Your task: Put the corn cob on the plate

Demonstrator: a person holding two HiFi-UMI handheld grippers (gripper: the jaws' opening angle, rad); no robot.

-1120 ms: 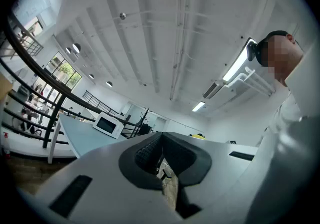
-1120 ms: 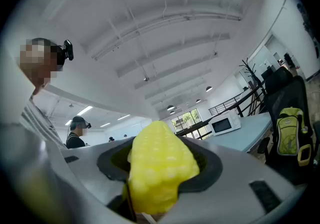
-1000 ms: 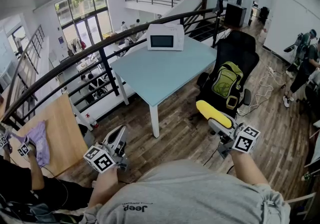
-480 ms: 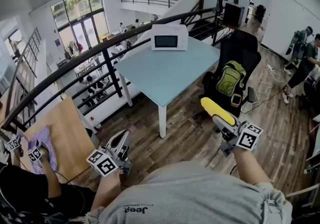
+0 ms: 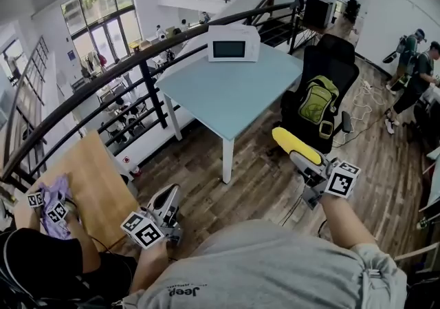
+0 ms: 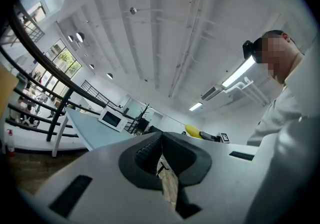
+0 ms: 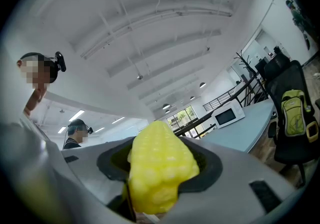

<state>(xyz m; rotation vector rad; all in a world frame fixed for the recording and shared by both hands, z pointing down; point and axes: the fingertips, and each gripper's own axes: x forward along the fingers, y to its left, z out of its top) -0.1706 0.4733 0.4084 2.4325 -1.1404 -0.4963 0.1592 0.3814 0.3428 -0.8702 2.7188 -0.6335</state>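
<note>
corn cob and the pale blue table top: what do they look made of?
The corn cob is probably a moulded plastic or rubber replica: uniform bright yellow, slightly glossy kernels, no husk. The table top looks like laminate or painted board: flat, even pale blue with a matte finish and a thin edge. Looks alone can't confirm either.

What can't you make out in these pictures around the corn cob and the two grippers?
- The plate: in no view; the blue table shows only a microwave.
- The corn cob: its rear end, in the head and right gripper views, is buried between the right gripper jaws.
- The floor near the left gripper: in the head view, the grey shirt covers it.
</note>
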